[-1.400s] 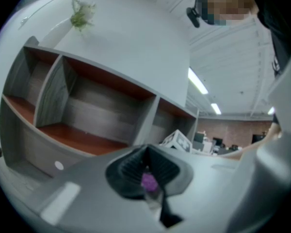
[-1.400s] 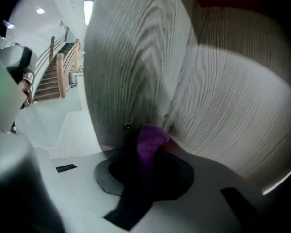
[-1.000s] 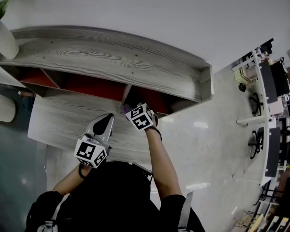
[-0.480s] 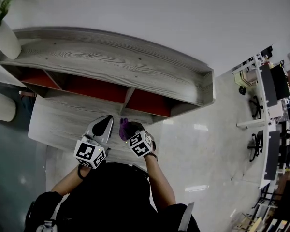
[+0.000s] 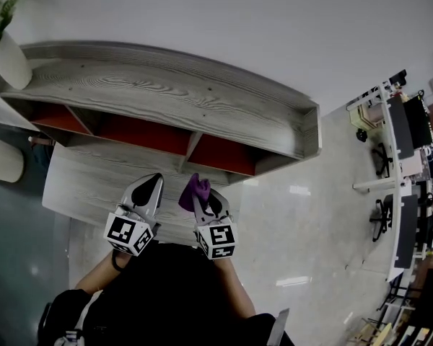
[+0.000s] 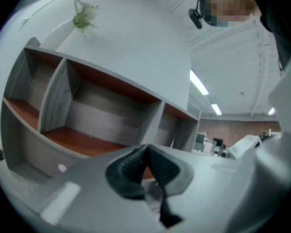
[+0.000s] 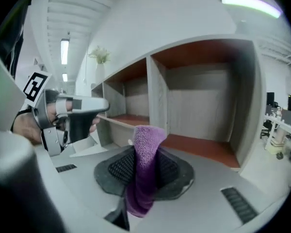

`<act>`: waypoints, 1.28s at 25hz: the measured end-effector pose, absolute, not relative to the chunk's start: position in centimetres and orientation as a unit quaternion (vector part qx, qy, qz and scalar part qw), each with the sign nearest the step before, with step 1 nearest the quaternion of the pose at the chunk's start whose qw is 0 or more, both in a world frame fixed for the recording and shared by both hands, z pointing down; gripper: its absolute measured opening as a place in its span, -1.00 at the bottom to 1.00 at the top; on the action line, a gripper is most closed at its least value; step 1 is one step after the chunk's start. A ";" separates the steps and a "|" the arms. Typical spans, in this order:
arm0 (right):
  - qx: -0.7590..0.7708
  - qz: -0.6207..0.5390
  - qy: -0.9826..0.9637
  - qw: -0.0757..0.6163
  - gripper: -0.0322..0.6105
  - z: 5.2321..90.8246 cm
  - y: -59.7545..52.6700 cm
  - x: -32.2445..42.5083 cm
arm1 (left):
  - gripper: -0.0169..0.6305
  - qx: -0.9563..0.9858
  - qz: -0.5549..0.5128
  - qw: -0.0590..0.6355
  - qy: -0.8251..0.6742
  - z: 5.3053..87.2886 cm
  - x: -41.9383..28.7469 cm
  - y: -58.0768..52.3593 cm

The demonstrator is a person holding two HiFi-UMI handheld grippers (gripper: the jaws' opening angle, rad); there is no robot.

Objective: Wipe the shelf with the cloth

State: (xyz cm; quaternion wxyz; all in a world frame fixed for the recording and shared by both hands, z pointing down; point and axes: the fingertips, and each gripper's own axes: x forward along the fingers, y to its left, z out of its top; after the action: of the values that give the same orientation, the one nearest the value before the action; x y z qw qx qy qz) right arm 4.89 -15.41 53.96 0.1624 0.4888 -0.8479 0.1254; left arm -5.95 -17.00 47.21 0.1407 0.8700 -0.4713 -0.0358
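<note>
Though grey outside, shelf (image 5: 166, 92) compartments red-brown; glossy floor (image 5: 303, 215) beyond.

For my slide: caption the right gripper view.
Right tongs clamp a purple cloth before the open wooden shelf.

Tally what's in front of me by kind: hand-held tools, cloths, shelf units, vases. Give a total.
Hand-held two-jaw tools: 2, the left tool and the right tool
Purple textured cloth: 1
Grey wood-grain shelf unit with red-brown compartments: 1
White vase with a green plant: 1
Total: 5
</note>
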 end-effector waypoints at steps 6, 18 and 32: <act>0.555 0.087 -0.823 0.083 -0.67 48.9 -15.1 7.1 | -0.93 0.876 -0.025 0.116 -0.467 46.8 -5.4 -15.9; 0.573 0.067 -0.814 0.068 -0.67 48.8 -13.5 8.0 | -0.93 0.874 -0.021 0.113 -0.472 46.9 -5.6 -15.5; 0.569 0.062 -0.817 0.063 -0.67 48.7 -13.7 7.8 | -0.93 0.876 -0.017 0.116 -0.468 47.2 -5.1 -15.9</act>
State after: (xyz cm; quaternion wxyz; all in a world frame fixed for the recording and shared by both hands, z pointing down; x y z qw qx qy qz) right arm 7.77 -13.70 48.66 0.0632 0.5691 -0.8174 0.0623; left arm -5.09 -15.88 47.24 0.1157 0.8760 -0.4679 -0.0167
